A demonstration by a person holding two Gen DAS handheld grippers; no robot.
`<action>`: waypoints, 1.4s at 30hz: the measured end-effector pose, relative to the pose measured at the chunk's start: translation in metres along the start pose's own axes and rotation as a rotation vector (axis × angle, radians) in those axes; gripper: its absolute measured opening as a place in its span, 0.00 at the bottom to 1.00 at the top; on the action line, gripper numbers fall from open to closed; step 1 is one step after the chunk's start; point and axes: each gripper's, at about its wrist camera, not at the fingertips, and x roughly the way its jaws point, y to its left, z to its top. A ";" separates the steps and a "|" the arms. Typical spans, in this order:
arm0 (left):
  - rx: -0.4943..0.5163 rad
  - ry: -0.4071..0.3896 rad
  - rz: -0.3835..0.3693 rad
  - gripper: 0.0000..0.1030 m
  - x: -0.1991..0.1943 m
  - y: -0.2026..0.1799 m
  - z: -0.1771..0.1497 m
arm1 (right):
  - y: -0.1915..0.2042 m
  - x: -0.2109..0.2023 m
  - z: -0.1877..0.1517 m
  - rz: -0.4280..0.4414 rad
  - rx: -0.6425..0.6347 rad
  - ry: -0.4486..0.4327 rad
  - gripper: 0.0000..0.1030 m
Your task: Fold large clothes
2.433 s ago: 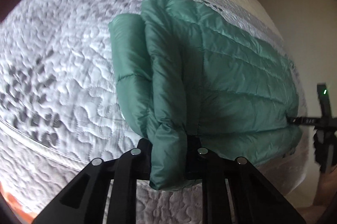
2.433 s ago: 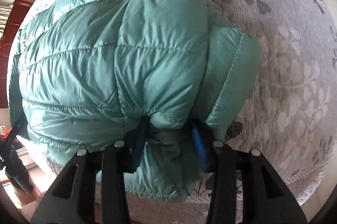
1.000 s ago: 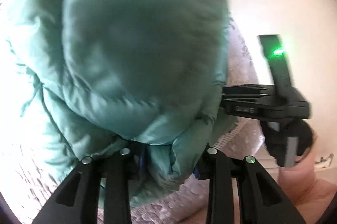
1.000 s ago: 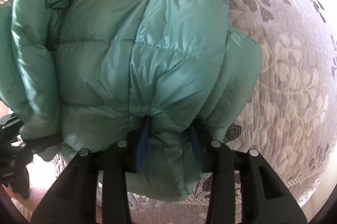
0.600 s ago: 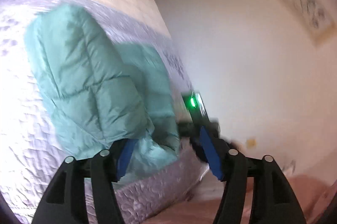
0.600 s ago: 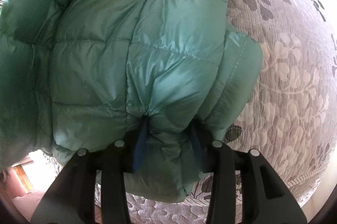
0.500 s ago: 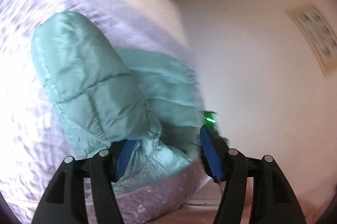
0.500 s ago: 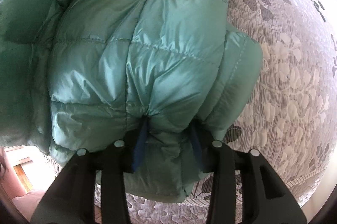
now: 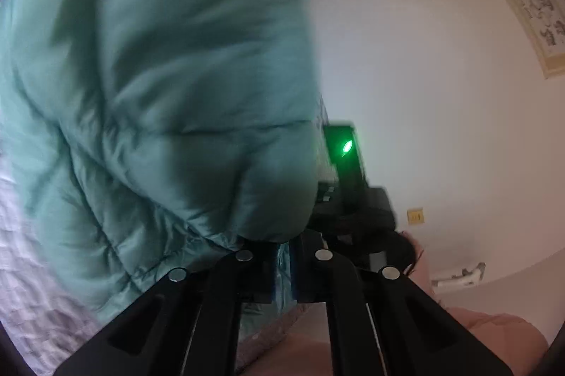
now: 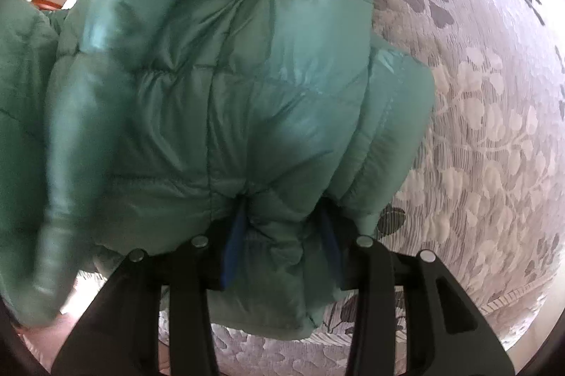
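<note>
The green puffer jacket lay on the bed, and I had both grippers on its near edge. My right gripper was clamped on a thick bunch of the jacket's hem, the fabric bulging out between its blue pads and hanging below them over the bed's patterned cover. To the right of that bunch a rolled layer of the jacket stuck out over the cover; to the left of it a blurred fold of the jacket was raised off the bed. My left gripper was drawn in narrow, pinching a thin bit of the jacket, and above it the jacket's padded bulk filled most of the left wrist view, blurred. Just right of the jacket in that view I could see my other gripper's body with its green light, and beyond it the wall with a framed picture.
</note>
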 end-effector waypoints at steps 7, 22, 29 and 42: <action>-0.032 0.110 0.082 0.05 0.044 0.035 -0.016 | -0.001 -0.002 -0.002 -0.025 -0.001 -0.001 0.38; 0.027 0.107 0.187 0.05 0.091 0.019 -0.025 | 0.014 -0.054 -0.008 0.018 0.005 -0.117 0.41; 0.024 0.114 0.211 0.05 0.116 0.005 0.018 | 0.037 -0.070 -0.007 0.077 -0.030 -0.133 0.65; 0.056 0.104 0.282 0.05 0.120 -0.016 0.015 | 0.061 -0.037 0.014 0.047 -0.015 -0.086 0.61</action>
